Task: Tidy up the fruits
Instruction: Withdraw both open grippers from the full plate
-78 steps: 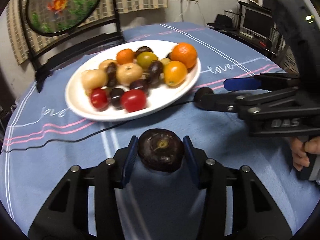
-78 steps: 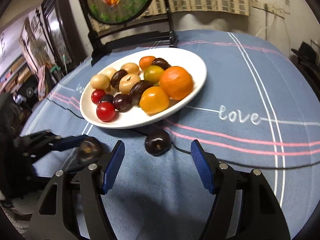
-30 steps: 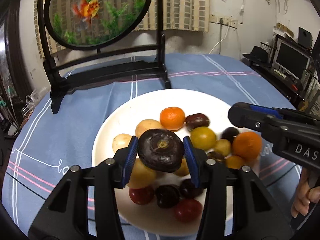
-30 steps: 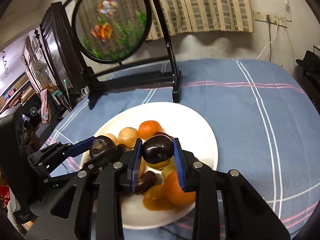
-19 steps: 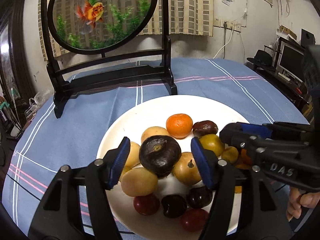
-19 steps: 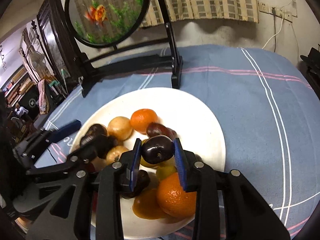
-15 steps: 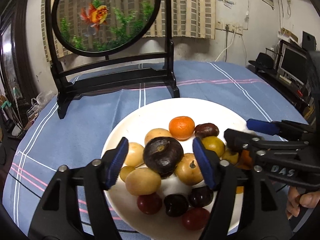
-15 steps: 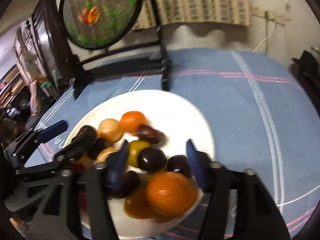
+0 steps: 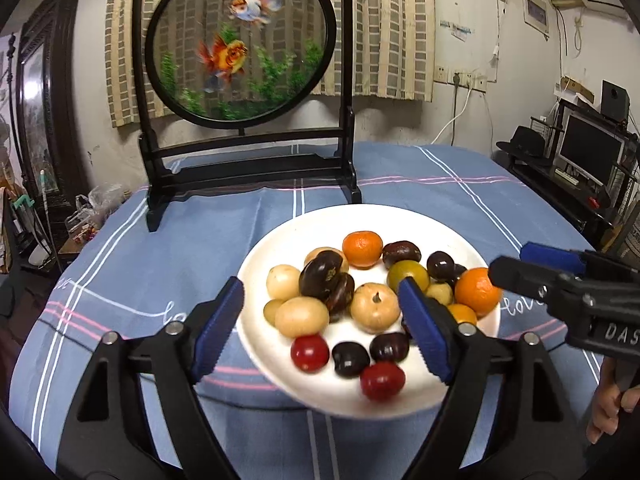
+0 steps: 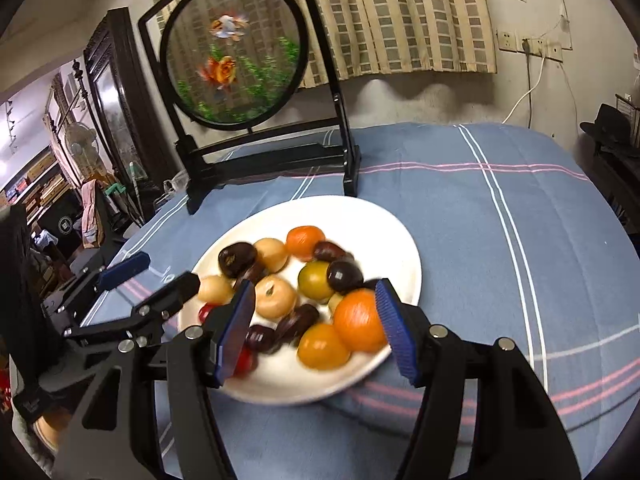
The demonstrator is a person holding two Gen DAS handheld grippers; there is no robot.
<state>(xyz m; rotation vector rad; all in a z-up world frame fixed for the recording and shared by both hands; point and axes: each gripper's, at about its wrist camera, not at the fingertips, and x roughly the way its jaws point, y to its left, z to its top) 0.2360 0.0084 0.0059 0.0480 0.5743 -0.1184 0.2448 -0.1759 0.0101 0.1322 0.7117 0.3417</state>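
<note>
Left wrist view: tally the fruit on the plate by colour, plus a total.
Dark purple: 7
Tan or pale yellow: 6
Orange: 3
Red: 2
Green-yellow: 1
Total: 19 showing on the white plate; the blue fingers in front may hide more.

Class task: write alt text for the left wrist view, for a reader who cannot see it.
A white plate heaped with small dark, tan, orange and red fruits sits on a blue striped tablecloth, seen between the open blue-padded jaws of the left gripper, which holds nothing. The right gripper reaches in from the right, and a round goldfish screen stands behind.
</note>
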